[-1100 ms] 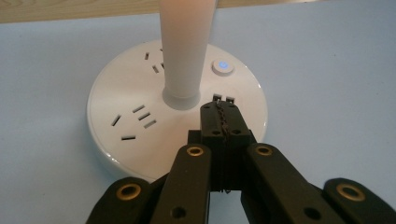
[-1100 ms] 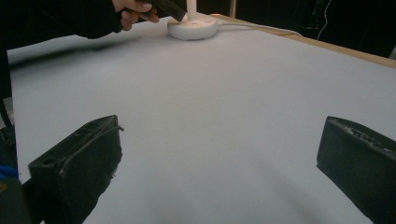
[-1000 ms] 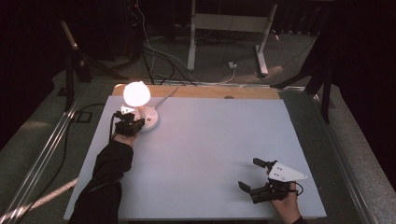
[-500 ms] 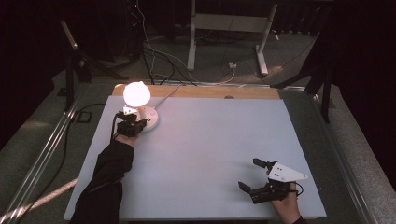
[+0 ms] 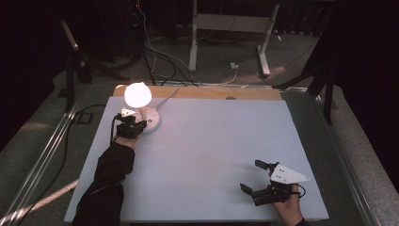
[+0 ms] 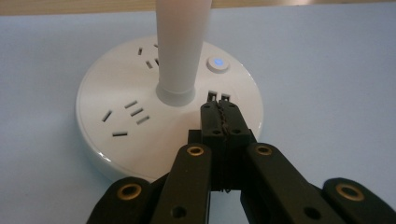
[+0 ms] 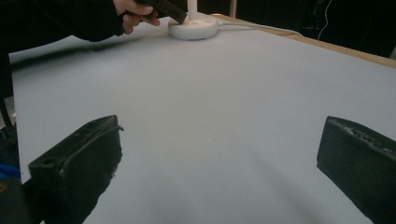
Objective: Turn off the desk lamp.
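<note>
I judge the switching-on done: the lamp (image 5: 138, 95) glows at the worktop's (image 5: 211, 141) far left corner, and its button (image 6: 217, 64) shows a blue light. My left tool (image 6: 219, 115), jaws pressed together on nothing, rests on the lamp base (image 6: 116, 140) just short of that button. What is left looks like pulling back. My right tool (image 5: 258, 180) sits well apart from the lamp, jaws wide. Nothing lies between them.

The left gripper (image 5: 132, 126), in the upper left of the high view, sits slightly nearer the lamp base (image 5: 151, 121) than a second ago. Its closed jaw tips now rest on the base's top. The change is slight.
</note>
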The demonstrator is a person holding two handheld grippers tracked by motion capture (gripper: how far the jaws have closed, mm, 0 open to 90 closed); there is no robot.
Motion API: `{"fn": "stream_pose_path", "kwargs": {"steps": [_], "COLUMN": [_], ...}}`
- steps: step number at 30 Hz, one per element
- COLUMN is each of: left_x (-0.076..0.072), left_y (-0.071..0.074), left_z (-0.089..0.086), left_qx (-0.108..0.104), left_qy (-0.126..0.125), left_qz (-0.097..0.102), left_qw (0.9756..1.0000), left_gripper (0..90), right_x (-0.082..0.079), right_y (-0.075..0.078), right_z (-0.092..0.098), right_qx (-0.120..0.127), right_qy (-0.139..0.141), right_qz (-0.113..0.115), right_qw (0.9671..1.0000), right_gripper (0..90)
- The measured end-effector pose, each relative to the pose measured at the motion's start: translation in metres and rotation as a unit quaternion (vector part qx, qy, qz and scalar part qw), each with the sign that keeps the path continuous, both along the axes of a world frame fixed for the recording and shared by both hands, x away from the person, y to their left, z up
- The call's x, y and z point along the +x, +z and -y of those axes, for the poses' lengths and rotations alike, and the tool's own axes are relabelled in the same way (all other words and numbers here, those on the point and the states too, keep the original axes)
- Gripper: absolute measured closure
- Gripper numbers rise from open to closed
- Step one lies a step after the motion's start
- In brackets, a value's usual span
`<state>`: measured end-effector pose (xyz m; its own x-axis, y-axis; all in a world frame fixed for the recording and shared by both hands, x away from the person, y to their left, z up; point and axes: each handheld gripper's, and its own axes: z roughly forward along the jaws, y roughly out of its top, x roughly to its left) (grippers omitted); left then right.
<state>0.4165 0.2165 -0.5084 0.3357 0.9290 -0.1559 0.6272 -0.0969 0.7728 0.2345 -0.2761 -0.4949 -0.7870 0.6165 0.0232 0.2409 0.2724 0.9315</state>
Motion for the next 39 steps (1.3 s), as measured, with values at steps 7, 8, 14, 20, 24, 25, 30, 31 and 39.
{"fn": "stream_pose_path", "kwargs": {"steps": [7, 8, 14, 20, 24, 25, 30, 31, 39], "left_x": [-0.001, -0.002, -0.002, -0.001, 0.001, 0.001, 0.001, 0.001, 0.000], "left_y": [0.005, 0.008, 0.013, 0.009, 0.005, 0.005, 0.004, 0.004, 0.006], "left_z": [0.004, 0.003, -0.002, -0.001, 0.000, 0.000, 0.001, 0.001, 0.001], "left_qx": [0.017, 0.015, 0.021, 0.030, 0.028, 0.029, 0.045, 0.047, 0.048], "left_qy": [-0.006, -0.002, 0.004, 0.002, 0.002, -0.001, 0.006, 0.004, -0.003], "left_qz": [0.009, 0.017, 0.019, 0.013, 0.009, 0.008, 0.003, 0.005, 0.010], "left_qw": [0.9998, 0.9997, 0.9996, 0.9995, 0.9996, 0.9995, 0.9990, 0.9989, 0.9988], "left_gripper": [90.0, 90.0, 90.0, 90.0, 90.0, 90.0, 90.0, 90.0, 90.0], "right_x": [0.000, 0.000, 0.001, 0.001, 0.001, 0.001, 0.000, 0.000, 0.001], "right_y": [0.000, 0.000, -0.001, -0.001, -0.001, -0.001, 0.000, 0.000, 0.000], "right_z": [0.000, 0.000, 0.000, 0.000, 0.000, 0.000, 0.000, 0.000, 0.000], "right_qx": [0.000, 0.000, 0.000, 0.000, 0.001, 0.001, 0.000, 0.001, 0.001], "right_qy": [0.000, -0.001, -0.001, -0.001, -0.001, -0.001, -0.001, -0.001, -0.002], "right_qz": [-0.001, 0.000, -0.003, -0.003, -0.002, -0.002, -0.001, -0.002, -0.001], "right_qw": [1.0000, 1.0000, 1.0000, 1.0000, 1.0000, 1.0000, 1.0000, 1.0000, 1.0000], "right_gripper": [0.0, 0.0, 0.0, 0.0, 0.0, 0.0, 0.0, 0.0, 0.0]}}
